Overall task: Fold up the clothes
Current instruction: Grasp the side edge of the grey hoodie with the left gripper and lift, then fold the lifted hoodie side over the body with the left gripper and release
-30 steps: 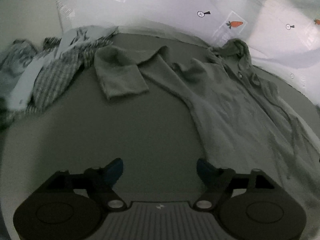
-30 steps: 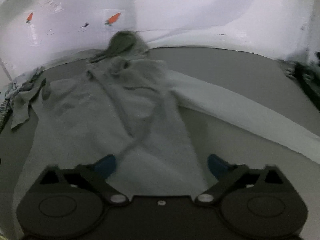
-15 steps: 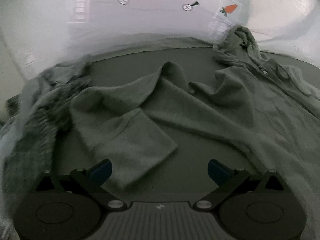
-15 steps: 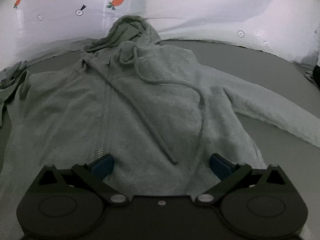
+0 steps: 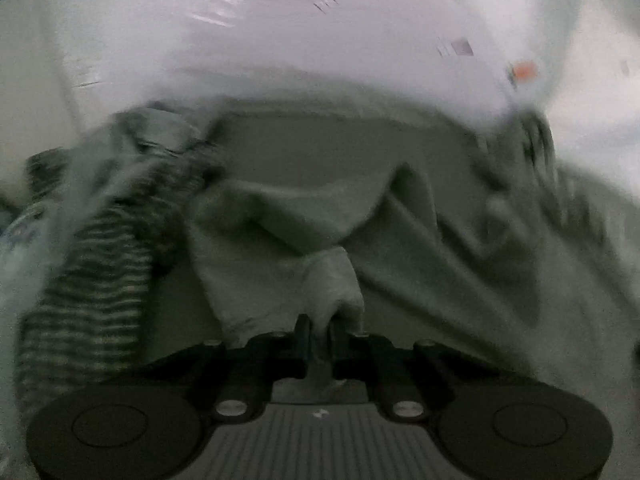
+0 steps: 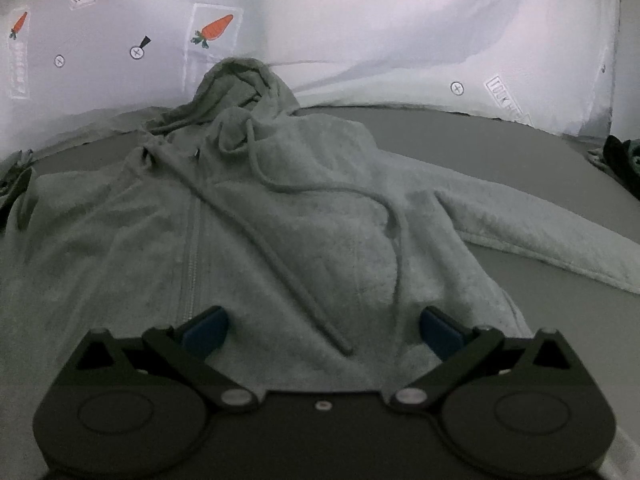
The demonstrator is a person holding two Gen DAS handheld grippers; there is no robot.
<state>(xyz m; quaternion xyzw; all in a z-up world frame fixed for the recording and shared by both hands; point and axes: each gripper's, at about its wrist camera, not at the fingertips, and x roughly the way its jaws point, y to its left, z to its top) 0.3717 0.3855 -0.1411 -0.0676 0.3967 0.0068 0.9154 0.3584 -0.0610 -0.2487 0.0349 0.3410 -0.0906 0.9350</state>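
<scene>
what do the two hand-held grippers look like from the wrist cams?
Both look alike: matte black bodies with two round discs at the bottom corners, angled black linkage arms and silver pivot screws. The right hand-held gripper has blue finger pads. The left hand-held gripper shows a ribbed grey centre plate with a small white mark. No cables, sleeves or hands visible.

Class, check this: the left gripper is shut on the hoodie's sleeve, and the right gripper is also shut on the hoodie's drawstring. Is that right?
Not quite. The left gripper is shut on the sleeve, but the right wrist view shows the right gripper open, its fingers spread wide above the hoodie, holding nothing; the drawstring lies loose.
</scene>
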